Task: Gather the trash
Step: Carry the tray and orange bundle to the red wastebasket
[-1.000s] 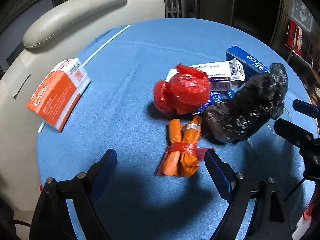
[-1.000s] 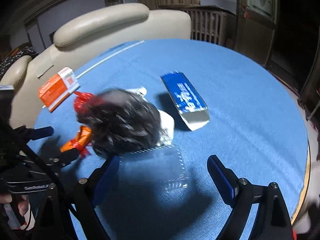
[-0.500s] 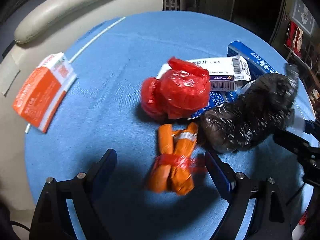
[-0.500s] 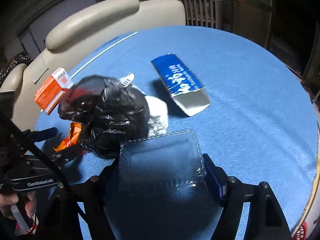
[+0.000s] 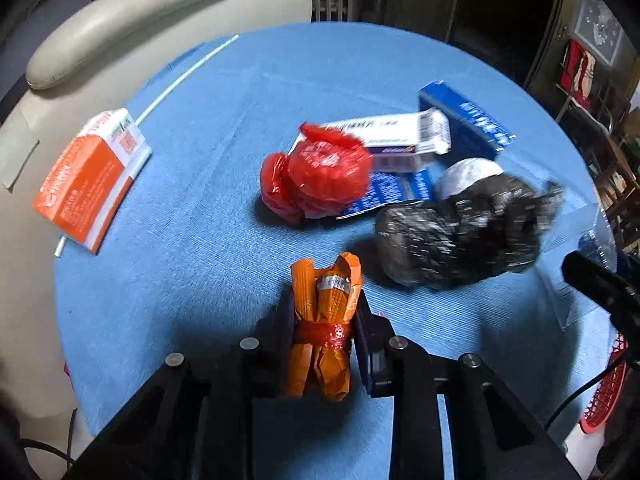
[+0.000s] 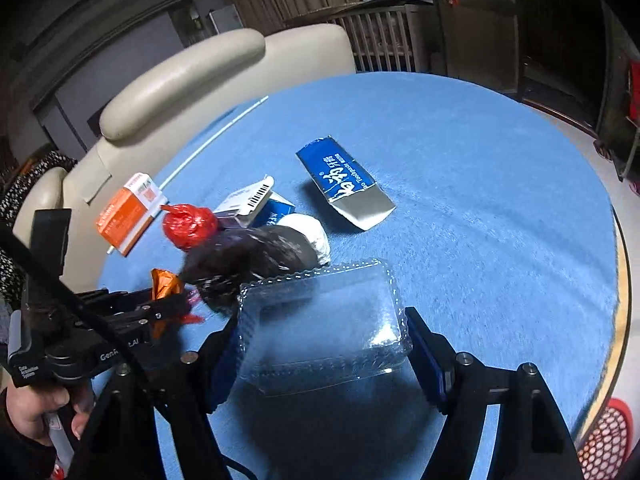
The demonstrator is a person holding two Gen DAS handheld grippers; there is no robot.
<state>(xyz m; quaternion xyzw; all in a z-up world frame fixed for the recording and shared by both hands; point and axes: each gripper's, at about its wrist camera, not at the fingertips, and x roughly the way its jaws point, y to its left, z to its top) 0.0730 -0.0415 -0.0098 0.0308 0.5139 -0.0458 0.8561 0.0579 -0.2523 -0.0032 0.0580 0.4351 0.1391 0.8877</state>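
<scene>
Worktop (image 5: pixel 224 92) carries scattered trash. Right tongs (image 6: pixel 320 344) pinching clear plastic clamshell (image 6: pixel 320 320); black bag (image 6: pixel 248 256) just beyond. Left tongs (image 5: pixel 322 320) just closed, pinching orange wrapper bundle (image 5: pixel 324 320). Pickup step; next, lift both, carry to bin.

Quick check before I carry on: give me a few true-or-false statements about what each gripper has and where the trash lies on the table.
1. The left gripper is shut on the orange wrapper bundle. True; its jaws have just closed on it.
2. The right gripper holds the blue toothpaste box. False: it holds the clear plastic container, and the box lies on the table.
3. The red bag lies beside the black bag. True.
4. The orange carton sits in the middle of the pile. False: it lies apart, near the table's edge by the sofa.
</scene>
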